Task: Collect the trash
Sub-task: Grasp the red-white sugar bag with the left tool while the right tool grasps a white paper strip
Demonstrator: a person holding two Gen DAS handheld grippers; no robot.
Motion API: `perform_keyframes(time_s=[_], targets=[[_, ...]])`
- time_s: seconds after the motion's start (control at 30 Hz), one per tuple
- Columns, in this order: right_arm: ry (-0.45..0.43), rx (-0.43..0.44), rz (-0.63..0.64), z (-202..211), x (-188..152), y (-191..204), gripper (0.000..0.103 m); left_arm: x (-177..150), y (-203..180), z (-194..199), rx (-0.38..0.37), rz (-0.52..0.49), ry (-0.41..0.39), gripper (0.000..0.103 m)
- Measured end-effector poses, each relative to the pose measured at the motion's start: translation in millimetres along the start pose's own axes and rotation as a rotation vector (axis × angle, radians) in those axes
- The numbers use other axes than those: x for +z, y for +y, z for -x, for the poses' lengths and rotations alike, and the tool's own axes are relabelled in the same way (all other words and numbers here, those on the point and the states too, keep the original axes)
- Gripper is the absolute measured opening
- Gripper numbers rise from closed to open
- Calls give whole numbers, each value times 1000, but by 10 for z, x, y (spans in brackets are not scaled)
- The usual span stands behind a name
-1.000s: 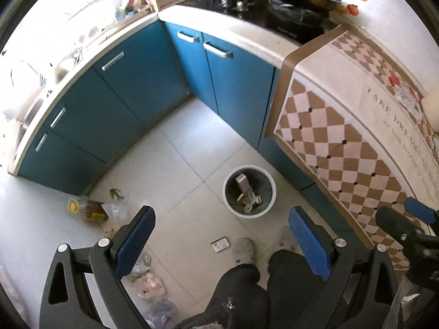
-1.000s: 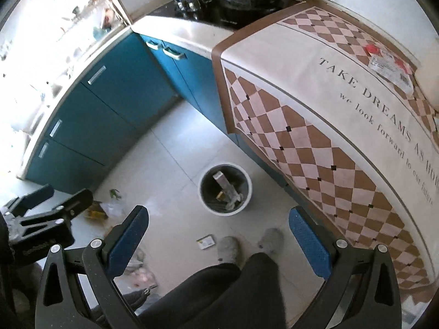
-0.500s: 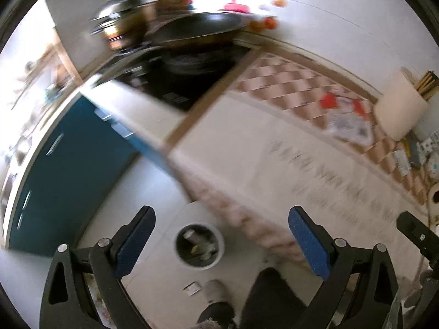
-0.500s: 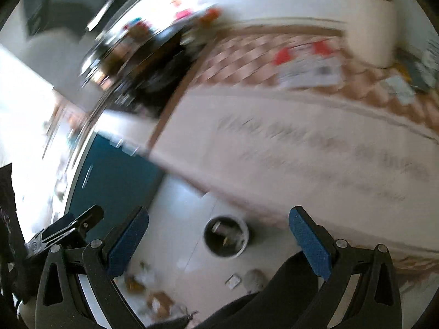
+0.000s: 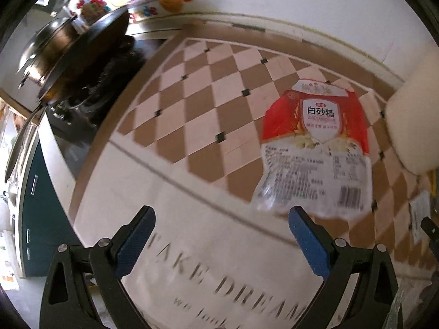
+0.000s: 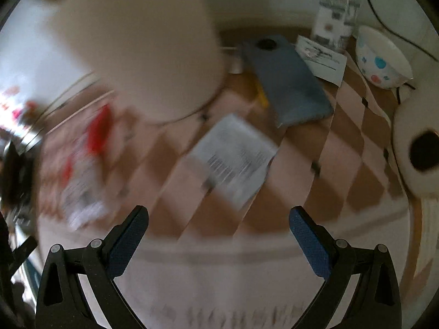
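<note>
A flat red and clear sugar bag [image 5: 312, 148] lies on the checkered counter mat [image 5: 208, 109], ahead and right of my left gripper [image 5: 219, 233], which is open and empty above the mat. In the right wrist view the bag [image 6: 85, 170] is a blur at the left. A printed paper slip [image 6: 233, 156] lies on the mat just ahead of my right gripper [image 6: 216, 230], which is open and empty.
A wok [image 5: 74, 46] sits on the stove at the left. A white cylindrical container [image 6: 142, 46] stands behind the slip, with a blue phone [image 6: 285, 79], a dotted bowl [image 6: 381, 57] and a paper roll [image 6: 419, 153] to the right.
Both grippers have swung up from the floor and bin to the counter top. The right view has turned further right, toward the paper slip. Both stay open.
</note>
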State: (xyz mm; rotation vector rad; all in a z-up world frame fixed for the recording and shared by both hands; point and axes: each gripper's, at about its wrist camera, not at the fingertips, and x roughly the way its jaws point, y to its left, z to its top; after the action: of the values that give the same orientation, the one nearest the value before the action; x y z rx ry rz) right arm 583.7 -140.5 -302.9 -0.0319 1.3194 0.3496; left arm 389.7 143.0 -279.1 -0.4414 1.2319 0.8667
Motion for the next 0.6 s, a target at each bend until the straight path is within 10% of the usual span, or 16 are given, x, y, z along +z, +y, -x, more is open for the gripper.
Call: perform_keyframes(time_s=[0.23,0.3,0.43,0.6], targets=[[-41,-132,50,-580,419,49,96,168,-23,-367,27,18,62,99],[-92,-179,111,-591,407,179,80,202,27,-434,36,23,71,99],[-138,-147,209,-531,324,404,13,248,112,-491,25,28,88,99],[-99,48,171,-375,307,493,4,362,225,-531,-45,53,92,98]])
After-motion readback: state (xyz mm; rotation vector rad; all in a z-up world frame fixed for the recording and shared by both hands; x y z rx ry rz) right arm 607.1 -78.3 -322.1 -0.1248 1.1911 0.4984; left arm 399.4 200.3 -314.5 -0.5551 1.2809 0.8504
